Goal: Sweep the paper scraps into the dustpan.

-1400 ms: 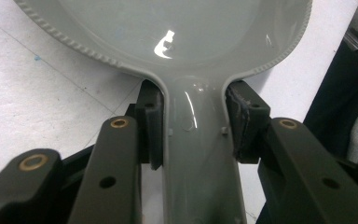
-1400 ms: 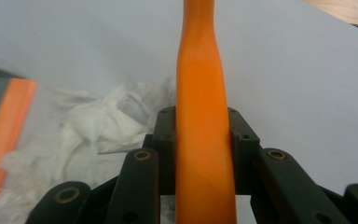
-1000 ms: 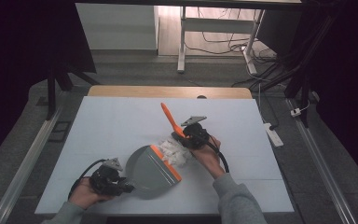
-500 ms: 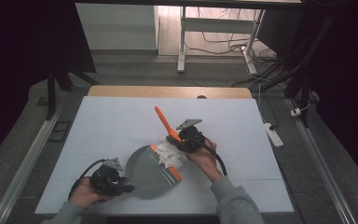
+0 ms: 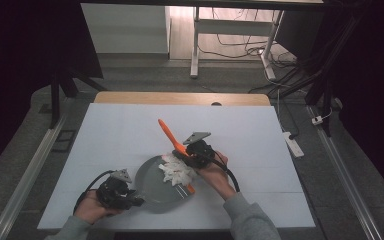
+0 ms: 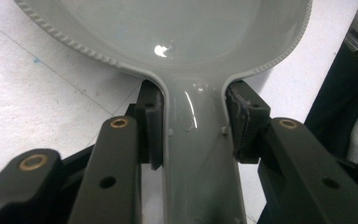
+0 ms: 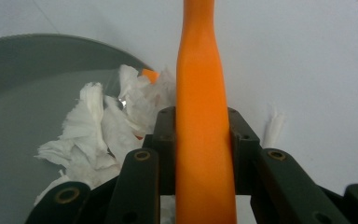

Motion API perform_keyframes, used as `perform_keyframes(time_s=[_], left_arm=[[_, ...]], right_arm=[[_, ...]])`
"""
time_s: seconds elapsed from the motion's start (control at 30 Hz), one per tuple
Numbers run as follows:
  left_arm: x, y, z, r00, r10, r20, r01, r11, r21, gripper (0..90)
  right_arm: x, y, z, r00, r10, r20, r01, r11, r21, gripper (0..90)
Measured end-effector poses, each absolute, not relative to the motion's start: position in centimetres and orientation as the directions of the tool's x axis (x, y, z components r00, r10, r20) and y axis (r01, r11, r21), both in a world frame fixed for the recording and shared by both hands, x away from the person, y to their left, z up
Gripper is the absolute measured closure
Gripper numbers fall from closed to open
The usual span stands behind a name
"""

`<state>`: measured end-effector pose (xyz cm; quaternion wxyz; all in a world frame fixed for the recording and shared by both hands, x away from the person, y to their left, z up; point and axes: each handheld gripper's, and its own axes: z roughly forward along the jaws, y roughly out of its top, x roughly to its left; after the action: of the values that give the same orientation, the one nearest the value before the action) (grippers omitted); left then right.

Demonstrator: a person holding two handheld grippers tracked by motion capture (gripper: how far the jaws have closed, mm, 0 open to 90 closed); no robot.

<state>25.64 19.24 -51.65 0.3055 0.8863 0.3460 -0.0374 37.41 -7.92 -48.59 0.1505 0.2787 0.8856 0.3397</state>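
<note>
- Jaws of the left gripper (image 6: 193,135) clamp the grey dustpan (image 5: 157,187) handle; right gripper (image 7: 200,135) clamps the orange brush (image 5: 169,134).
- Since earlier, that brush swept white paper scraps (image 5: 177,170) farther onto the pan.
- No readable writing.

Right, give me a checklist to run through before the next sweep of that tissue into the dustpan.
1. Left hand-held gripper shut on the dustpan's handle: ok.
2. Right hand-held gripper shut on the orange brush handle: ok.
3. Grey dustpan lying flat on the white table: ok.
4. White tissue gathered at the dustpan's edge: ok.
5. Stray tissue scrap on the table beside the right jaw, outside the dustpan: not ok.
6. Brush head in contact with the tissue: cannot tell, hidden.
</note>
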Motion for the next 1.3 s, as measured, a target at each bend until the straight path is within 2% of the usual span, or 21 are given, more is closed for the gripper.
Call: perform_keyframes(time_s=[0.47,0.87,1.3], left_arm=[[25.7,19.2,-51.7,0.760,0.588,-0.275,0.634,-0.578,0.514,61.7],[25.7,19.2,-51.7,0.759,0.589,-0.276,0.634,-0.577,0.514,61.8],[25.7,19.1,-51.7,0.757,0.591,-0.278,0.637,-0.573,0.515,61.8]], right_arm=[[35.5,-6.3,-48.7,-0.835,0.544,-0.081,0.345,0.633,0.693,70.5],[33.6,-5.6,-47.6,-0.874,0.485,-0.012,0.317,0.589,0.743,70.4],[35.1,-9.8,-45.9,-0.801,0.599,-0.012,0.360,0.498,0.789,70.4]])
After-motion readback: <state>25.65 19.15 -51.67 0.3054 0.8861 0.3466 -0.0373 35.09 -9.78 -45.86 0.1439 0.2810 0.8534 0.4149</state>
